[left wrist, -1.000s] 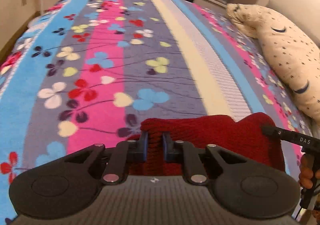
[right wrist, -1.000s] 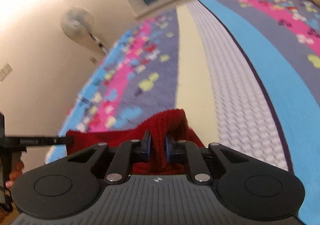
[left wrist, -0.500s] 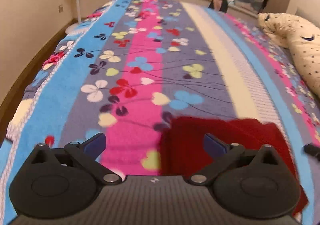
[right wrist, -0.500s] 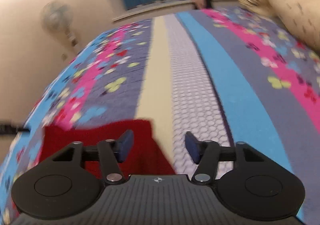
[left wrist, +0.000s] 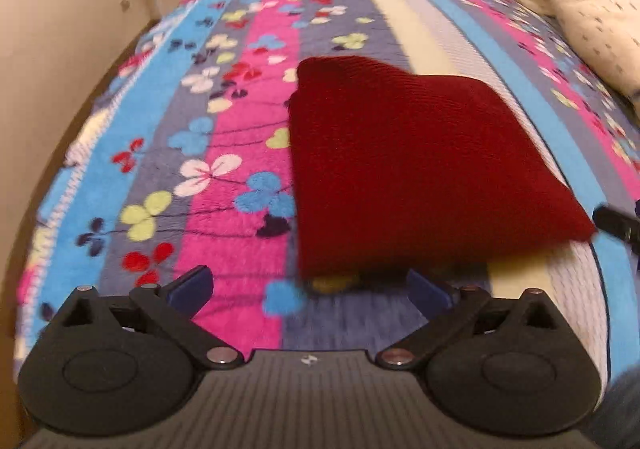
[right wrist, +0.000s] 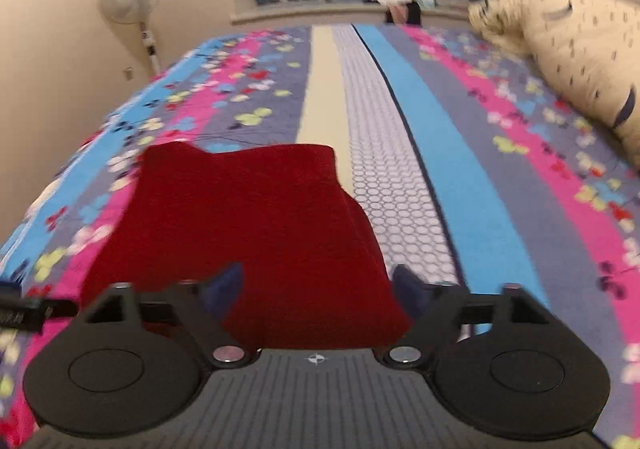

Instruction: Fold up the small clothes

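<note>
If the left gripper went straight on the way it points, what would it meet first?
Probably the red knit garment lying on the blanket: its near edge sits just ahead of the open left gripper. Depth is blurred, so height is uncertain.

Red knit garment (right wrist: 248, 225) lying on the striped flowered blanket (right wrist: 460, 153).
The right gripper (right wrist: 318, 289) hovers over its near edge, jaws spread wide; a spotted cream pillow (right wrist: 572, 61) lies at right.

One red garment (left wrist: 416, 169), seemingly one pillow (left wrist: 592, 21)
</note>
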